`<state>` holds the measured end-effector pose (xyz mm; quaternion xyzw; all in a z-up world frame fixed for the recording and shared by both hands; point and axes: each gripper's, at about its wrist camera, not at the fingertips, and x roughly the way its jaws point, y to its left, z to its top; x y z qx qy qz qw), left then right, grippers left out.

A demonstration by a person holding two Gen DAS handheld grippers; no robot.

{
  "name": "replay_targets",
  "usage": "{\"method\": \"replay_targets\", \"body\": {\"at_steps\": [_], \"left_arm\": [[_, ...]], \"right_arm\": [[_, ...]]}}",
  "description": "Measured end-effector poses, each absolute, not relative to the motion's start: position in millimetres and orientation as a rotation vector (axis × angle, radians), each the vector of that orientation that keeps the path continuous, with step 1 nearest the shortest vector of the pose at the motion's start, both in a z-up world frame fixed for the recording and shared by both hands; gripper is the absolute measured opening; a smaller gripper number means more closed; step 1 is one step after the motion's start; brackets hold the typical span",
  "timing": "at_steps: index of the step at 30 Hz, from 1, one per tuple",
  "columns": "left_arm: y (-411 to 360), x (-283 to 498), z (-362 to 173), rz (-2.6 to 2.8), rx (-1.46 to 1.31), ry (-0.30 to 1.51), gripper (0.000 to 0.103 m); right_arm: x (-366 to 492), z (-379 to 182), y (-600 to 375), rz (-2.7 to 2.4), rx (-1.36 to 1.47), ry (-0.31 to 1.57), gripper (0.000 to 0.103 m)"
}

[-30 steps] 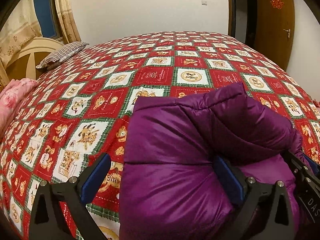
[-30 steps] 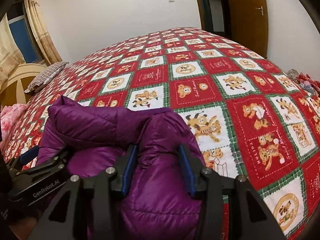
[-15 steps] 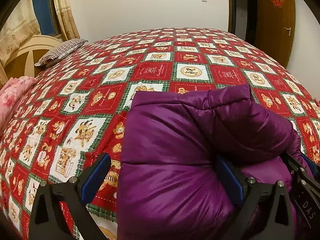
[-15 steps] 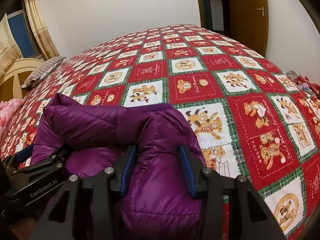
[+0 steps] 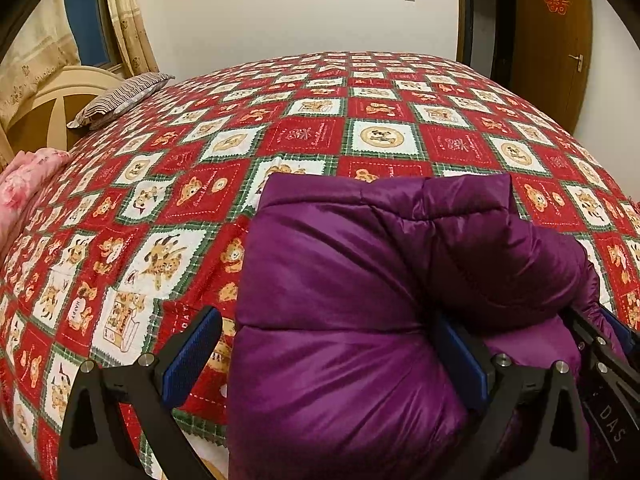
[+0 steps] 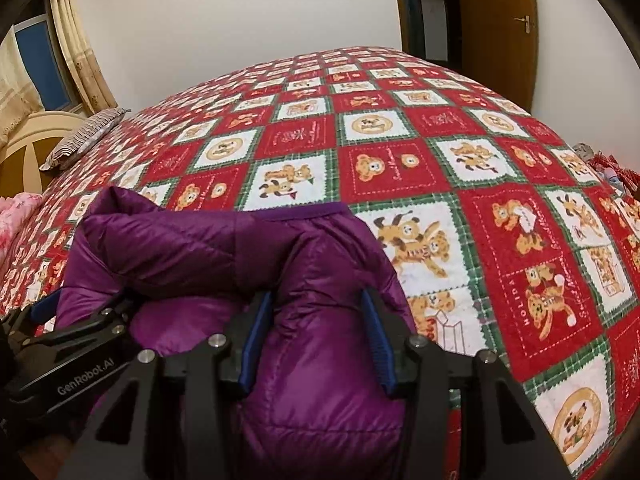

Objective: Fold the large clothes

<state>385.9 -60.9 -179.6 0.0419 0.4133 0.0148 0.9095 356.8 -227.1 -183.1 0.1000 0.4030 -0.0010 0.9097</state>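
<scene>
A purple puffer jacket [image 5: 360, 280] lies bundled at the near edge of the bed; it also shows in the right wrist view [image 6: 208, 248]. My left gripper [image 5: 328, 356] is wide open; its jaws straddle the jacket's left part, the right pad pressed into the fabric and the left pad over the quilt. It also shows in the right wrist view [image 6: 84, 312]. My right gripper [image 6: 316, 340] is shut on a thick fold of the jacket's right part. It also shows in the left wrist view [image 5: 600, 340].
The bed is covered by a red, white and green bear-print quilt [image 5: 380, 136]. A striped pillow [image 5: 120, 98] and wooden headboard [image 5: 52, 104] are at the far left, pink bedding [image 5: 24, 176] at the left edge. A wooden door [image 6: 500, 28] is at the far right.
Both grippers and the jacket have shifted slightly forward over the bed; the jacket's far edge lies a little further onto the quilt. Neither grip has changed.
</scene>
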Motion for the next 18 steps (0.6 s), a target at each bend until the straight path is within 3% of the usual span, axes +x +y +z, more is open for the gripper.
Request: {"method": "replay_targets", "body": {"at_steps": [8, 10, 11, 12, 14, 18], "left_arm": [[-56, 379, -163, -0.038, 0.090, 0.897, 0.102], [-43, 353, -138, -0.055, 0.083, 0.813, 0.102], [-37, 344, -132, -0.071, 0.074, 0.795, 0.102], [-26, 331, -126, -0.106, 0.054, 0.781, 0.102], [-9, 316, -130, -0.117, 0.032, 0.798, 0.102], [4, 309, -157, -0.167, -0.050, 0.882, 0.102]], "right_arm": [[358, -180, -233, 0.028, 0.223, 0.850, 0.051], [348, -168, -239, 0.042, 0.230, 0.848, 0.058], [333, -156, -250, 0.055, 0.276, 0.795, 0.066], [320, -147, -257, 0.056, 0.303, 0.754, 0.079], [301, -138, -272, 0.031, 0.346, 0.705, 0.089], [300, -161, -285, 0.047, 0.382, 0.794, 0.089]]}}
